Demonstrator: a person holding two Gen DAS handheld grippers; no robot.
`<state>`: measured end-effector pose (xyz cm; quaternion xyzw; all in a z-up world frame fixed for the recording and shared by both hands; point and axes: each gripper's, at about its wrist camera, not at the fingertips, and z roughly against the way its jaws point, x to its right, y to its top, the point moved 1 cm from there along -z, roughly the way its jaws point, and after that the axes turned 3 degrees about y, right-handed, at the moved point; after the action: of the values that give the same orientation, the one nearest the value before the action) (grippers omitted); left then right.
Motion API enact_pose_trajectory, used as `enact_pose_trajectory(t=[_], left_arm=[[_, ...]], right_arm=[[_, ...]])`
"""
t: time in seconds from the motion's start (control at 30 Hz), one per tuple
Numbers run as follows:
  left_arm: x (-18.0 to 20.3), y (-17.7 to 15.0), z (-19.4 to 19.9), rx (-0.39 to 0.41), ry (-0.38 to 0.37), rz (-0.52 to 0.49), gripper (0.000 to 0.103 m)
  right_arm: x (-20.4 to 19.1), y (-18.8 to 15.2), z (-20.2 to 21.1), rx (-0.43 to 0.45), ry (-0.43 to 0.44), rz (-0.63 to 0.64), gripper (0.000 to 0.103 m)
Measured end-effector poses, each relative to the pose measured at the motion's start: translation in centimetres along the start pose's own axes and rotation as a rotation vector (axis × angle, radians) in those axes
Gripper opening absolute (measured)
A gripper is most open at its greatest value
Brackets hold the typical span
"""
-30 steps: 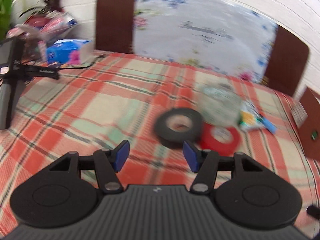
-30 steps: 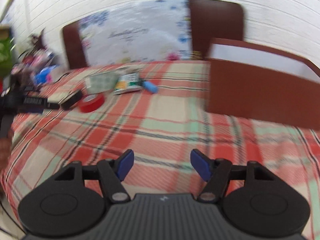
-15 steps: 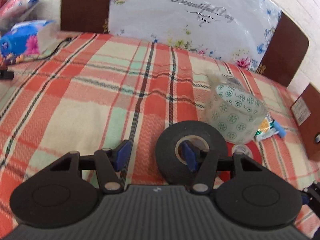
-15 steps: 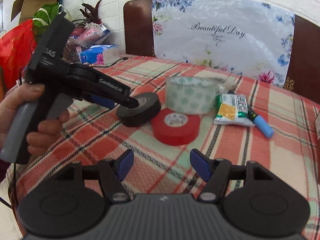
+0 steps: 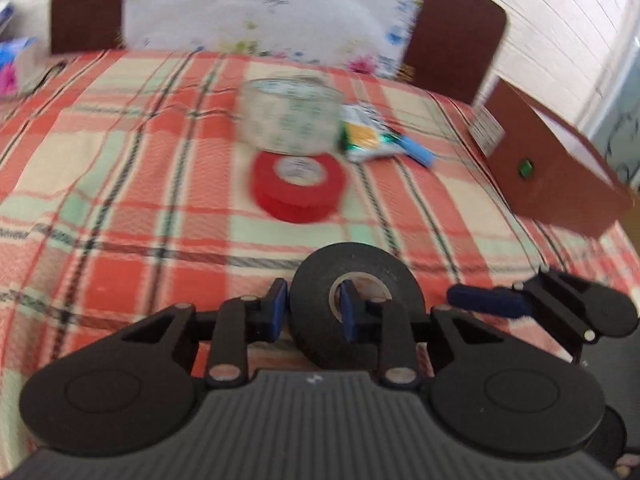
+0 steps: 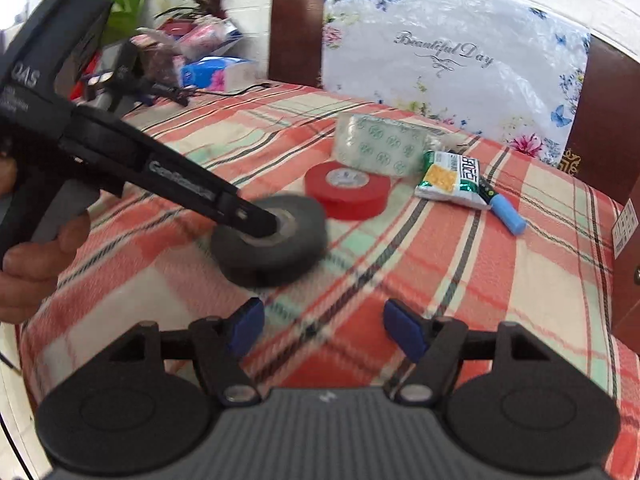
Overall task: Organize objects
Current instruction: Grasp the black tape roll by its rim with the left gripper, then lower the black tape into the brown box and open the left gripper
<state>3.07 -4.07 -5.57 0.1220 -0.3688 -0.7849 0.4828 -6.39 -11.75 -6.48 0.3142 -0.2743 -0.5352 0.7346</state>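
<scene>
Black tape roll (image 5: 356, 300) sat pinched by one wall in closing left claw (image 5: 310, 312); thin hold risked slipping onto bed. Right claw (image 6: 324, 330) opened, empty.

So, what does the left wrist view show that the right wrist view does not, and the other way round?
Only the left wrist view shows the left tongs from behind: one blue pad sits inside the core of the black tape roll, the other outside its wall, and the jaws are closing on it. It also shows the open top of the brown box.

Only the right wrist view shows the hand on the left handle, the potted plant and the right tongs, empty, jaws opening.

Both show the red tape roll, clear patterned tape, snack packet and blue marker.
</scene>
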Motion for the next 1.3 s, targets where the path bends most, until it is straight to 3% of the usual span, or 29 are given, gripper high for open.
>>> enact_pose_trajectory(t=[0.17, 0.3, 0.57, 0.77, 0.93, 1.13, 1.3], left_arm=[[4.8, 0.2, -1.0, -0.043, -0.056, -0.081, 0.030], [8.7, 0.8, -1.6, -0.053, -0.088, -0.152, 0.030], [19.5, 7.4, -0.5, 0.089, -0.162, -0.324, 0.030], [25.9, 12.5, -2.1, 0.169, -0.194, -0.381, 0.031], [28.2, 14.9, -5.8, 0.158, -0.175, -0.374, 0.031], [28.7, 15.8, -10.1, 0.115, -0.075, -0.348, 0.031], [28.4, 15.3, -9.1, 0.115, -0.060, -0.328, 0.031]], right_arm=[[-0.5, -1.9, 2.1, 0.034, -0.102, 0.057, 0.073], [2.7, -3.2, 4.2, 0.043, -0.125, -0.057, 0.072], [9.5, -3.0, 10.1, 0.219, -0.344, -0.162, 0.072], [16.5, -1.0, 12.8, 0.310, -0.469, -0.224, 0.072], [21.8, -0.1, 11.3, 0.319, -0.487, -0.270, 0.072], [25.3, 0.0, 6.9, 0.276, -0.483, -0.297, 0.071], [25.3, -0.9, 7.5, 0.309, -0.488, -0.348, 0.072]])
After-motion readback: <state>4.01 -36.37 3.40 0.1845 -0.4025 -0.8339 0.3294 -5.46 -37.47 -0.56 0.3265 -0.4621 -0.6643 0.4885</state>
